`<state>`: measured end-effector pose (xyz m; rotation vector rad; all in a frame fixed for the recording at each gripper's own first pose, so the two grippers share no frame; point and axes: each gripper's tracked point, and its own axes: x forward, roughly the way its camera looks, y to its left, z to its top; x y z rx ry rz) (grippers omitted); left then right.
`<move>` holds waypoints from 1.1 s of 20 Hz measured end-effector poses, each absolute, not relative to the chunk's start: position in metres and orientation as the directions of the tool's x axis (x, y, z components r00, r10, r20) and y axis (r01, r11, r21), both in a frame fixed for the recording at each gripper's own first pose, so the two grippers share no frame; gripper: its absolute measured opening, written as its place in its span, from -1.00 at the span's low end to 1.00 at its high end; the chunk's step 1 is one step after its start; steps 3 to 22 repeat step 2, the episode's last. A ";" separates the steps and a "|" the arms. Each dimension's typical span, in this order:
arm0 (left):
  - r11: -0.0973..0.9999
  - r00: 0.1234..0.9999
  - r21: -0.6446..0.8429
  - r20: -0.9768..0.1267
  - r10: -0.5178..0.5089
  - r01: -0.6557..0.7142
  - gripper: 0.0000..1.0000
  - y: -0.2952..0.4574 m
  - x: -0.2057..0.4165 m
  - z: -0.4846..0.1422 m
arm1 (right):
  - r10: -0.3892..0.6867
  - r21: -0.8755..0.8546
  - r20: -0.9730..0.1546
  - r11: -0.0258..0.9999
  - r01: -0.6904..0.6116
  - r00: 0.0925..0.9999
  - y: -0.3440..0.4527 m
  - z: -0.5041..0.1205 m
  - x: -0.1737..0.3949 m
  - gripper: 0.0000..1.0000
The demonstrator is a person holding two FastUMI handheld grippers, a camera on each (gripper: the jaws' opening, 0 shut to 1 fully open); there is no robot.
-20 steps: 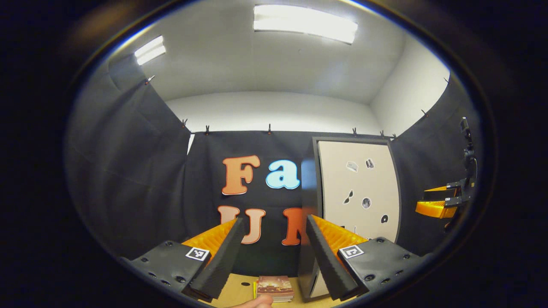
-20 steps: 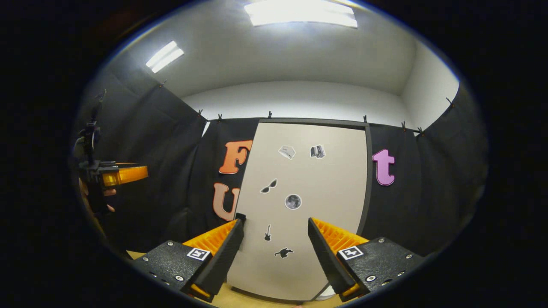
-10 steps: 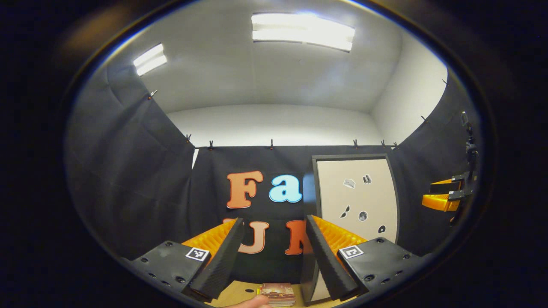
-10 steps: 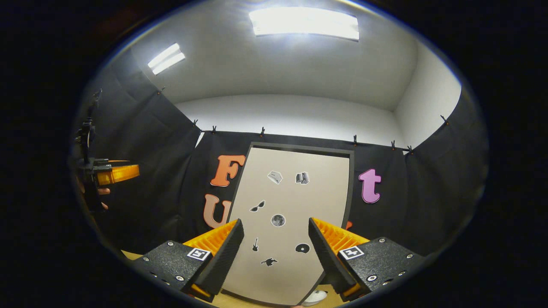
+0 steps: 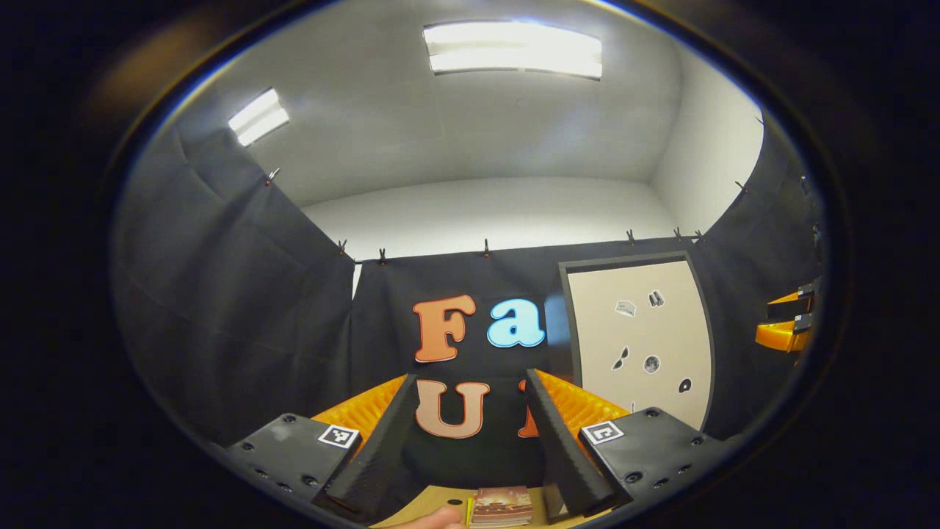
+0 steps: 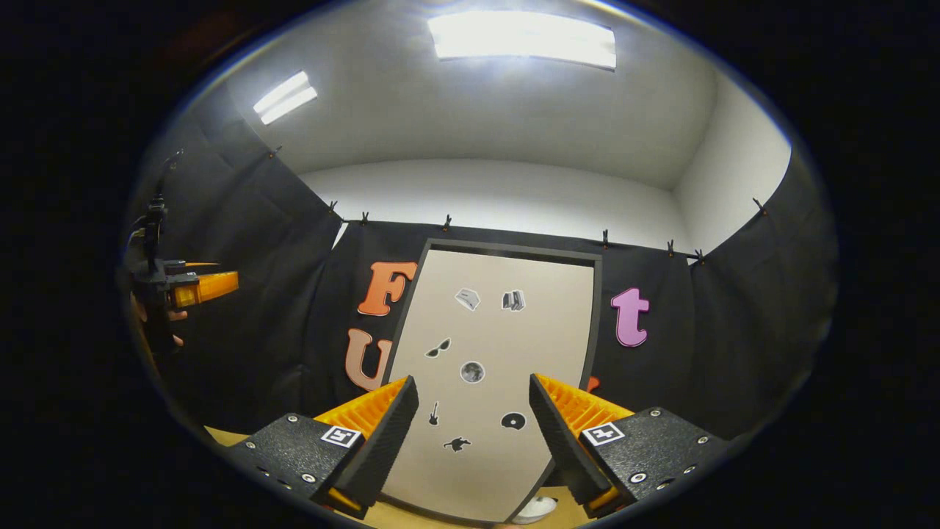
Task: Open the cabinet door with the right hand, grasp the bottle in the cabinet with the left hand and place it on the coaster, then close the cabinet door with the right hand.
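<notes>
Black cloth walls the booth on three sides, with a pale ceiling and bright light panels above and a tan tabletop at the very bottom of both views.

Nearest in the left gripper view, the left gripper has its fingers spread wide apart, with nothing between them and nothing touching them. Just past them, low on the table, lies a small reddish-brown coaster beside part of a hand at the bottom edge. Farther back and to the right stands the cabinet door — pale, dark-framed, dotted with small stickers, and closed. The bottle is not to be seen with the door shut.

In the right gripper view, the right gripper is likewise parted wide and empty, its fingers apart from the door, pointing at the door's lower half. A small white object sits on the table by the door's bottom right corner. Far left, the left gripper appears in a hand — well apart from the cabinet.
</notes>
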<state>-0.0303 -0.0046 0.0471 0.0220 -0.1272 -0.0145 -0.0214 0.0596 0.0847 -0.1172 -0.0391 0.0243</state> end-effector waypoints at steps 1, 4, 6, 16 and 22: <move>1.000 0.991 0.020 0.135 -0.024 0.021 0.88 -0.008 -0.031 0.051 | 0.025 -0.118 0.034 0.993 -0.021 0.999 0.059 0.084 -0.024 0.87; 1.000 0.990 0.017 0.140 -0.027 0.025 0.88 -0.009 -0.030 0.051 | 0.024 -0.117 0.033 0.993 -0.020 0.999 0.059 0.083 -0.025 0.88; 1.000 0.990 0.017 0.140 -0.027 0.025 0.88 -0.009 -0.030 0.051 | 0.024 -0.117 0.033 0.993 -0.020 0.999 0.059 0.083 -0.025 0.88; 1.000 0.990 0.017 0.140 -0.027 0.025 0.88 -0.009 -0.030 0.051 | 0.024 -0.117 0.033 0.993 -0.020 0.999 0.059 0.083 -0.025 0.88; 1.000 0.990 0.017 0.140 -0.027 0.025 0.88 -0.009 -0.030 0.051 | 0.024 -0.117 0.033 0.993 -0.020 0.999 0.059 0.083 -0.025 0.88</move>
